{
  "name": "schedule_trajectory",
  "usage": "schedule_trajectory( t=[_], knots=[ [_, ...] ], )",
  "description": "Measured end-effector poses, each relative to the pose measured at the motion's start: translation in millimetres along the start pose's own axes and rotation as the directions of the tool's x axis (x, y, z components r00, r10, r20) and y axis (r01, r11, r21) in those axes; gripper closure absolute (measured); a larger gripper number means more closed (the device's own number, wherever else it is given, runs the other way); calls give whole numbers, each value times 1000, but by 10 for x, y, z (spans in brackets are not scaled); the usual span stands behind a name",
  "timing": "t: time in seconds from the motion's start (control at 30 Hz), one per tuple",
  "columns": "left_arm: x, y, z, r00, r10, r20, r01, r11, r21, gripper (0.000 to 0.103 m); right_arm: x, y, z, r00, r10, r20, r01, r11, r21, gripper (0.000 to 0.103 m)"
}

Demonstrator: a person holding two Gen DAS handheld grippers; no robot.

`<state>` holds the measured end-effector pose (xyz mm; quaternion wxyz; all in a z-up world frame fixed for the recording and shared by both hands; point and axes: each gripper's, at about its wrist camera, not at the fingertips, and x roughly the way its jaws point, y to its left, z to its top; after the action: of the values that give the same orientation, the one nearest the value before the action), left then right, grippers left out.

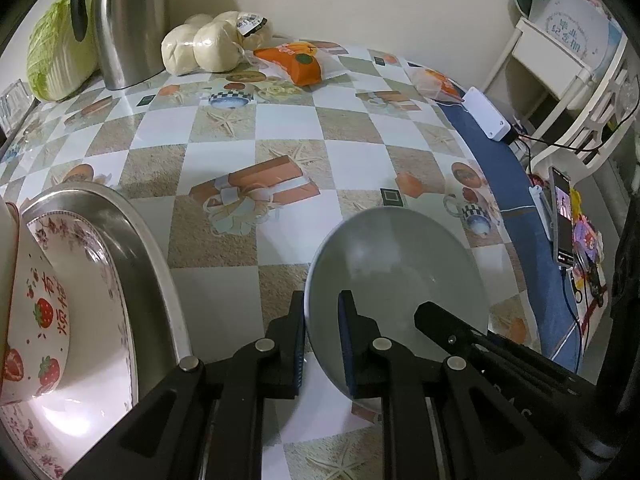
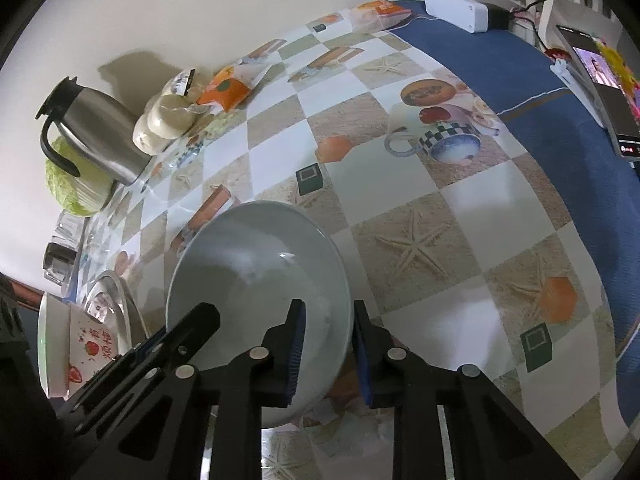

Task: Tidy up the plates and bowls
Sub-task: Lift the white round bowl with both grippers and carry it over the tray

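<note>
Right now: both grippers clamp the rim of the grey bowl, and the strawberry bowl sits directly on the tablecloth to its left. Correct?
One thing is off. The strawberry bowl is not on the tablecloth: it sits on a floral plate that lies in a steel tray, as the left wrist view shows. The rest holds: the left gripper and the right gripper each clamp the grey bowl at its rim.
</note>
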<state>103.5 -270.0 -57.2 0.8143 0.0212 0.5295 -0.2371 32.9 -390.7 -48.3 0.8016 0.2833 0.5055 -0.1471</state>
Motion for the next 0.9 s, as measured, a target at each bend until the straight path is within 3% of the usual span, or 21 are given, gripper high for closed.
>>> schedule_trajectory(
  t=[0.3, 0.9],
  knots=[
    [-145, 12, 38, 999, -18, 31, 18, 1000, -5, 87, -77, 17, 13, 1000, 8, 10, -8, 1000, -2, 78],
    [-864, 133, 146, 983, -44, 181, 44, 999, 3, 87, -750, 435, -1, 987, 59, 151, -48, 996, -76, 78]
  ],
)
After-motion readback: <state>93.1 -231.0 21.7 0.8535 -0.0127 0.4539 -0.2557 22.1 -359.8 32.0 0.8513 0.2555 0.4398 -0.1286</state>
